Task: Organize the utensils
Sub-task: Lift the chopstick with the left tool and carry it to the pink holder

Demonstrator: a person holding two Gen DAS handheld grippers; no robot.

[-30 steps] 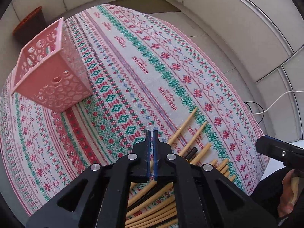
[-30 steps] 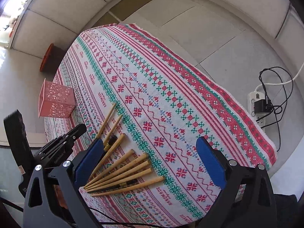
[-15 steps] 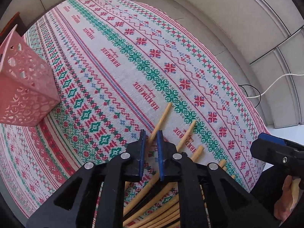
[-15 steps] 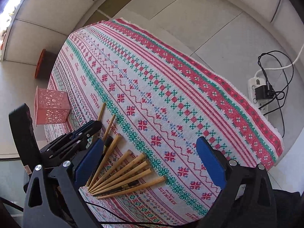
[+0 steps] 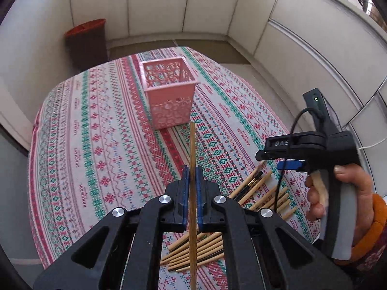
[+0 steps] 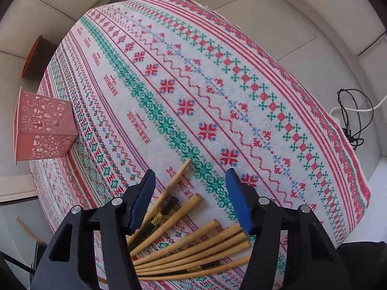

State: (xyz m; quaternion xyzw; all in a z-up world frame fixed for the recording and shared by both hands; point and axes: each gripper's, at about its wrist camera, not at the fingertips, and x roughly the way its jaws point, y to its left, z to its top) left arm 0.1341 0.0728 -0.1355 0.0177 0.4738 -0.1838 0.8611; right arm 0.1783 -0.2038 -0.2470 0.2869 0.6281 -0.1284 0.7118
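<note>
My left gripper [image 5: 192, 176] is shut on a wooden chopstick [image 5: 192, 149] and holds it above the table, its tip pointing toward the pink perforated basket [image 5: 170, 96]. Several wooden chopsticks [image 5: 263, 197] and a black one [image 5: 250, 184] lie on the patterned tablecloth at the right. My right gripper [image 6: 191, 193] is open, low over that pile [image 6: 193, 244], with a black chopstick [image 6: 159, 215] near its left finger. The basket [image 6: 43, 125] stands at the far left in the right wrist view. The right gripper [image 5: 278, 159] also shows in the left wrist view.
A brown bin [image 5: 88, 43] with an orange rim stands on the floor beyond the table. A power strip with cables [image 6: 350, 118] lies on the floor to the right. The tablecloth's edge [image 6: 343, 135] drops off to the right.
My left gripper closed on a chopstick, lifted it and turned toward the basket. My right gripper moved down closer over the pile, still open.
</note>
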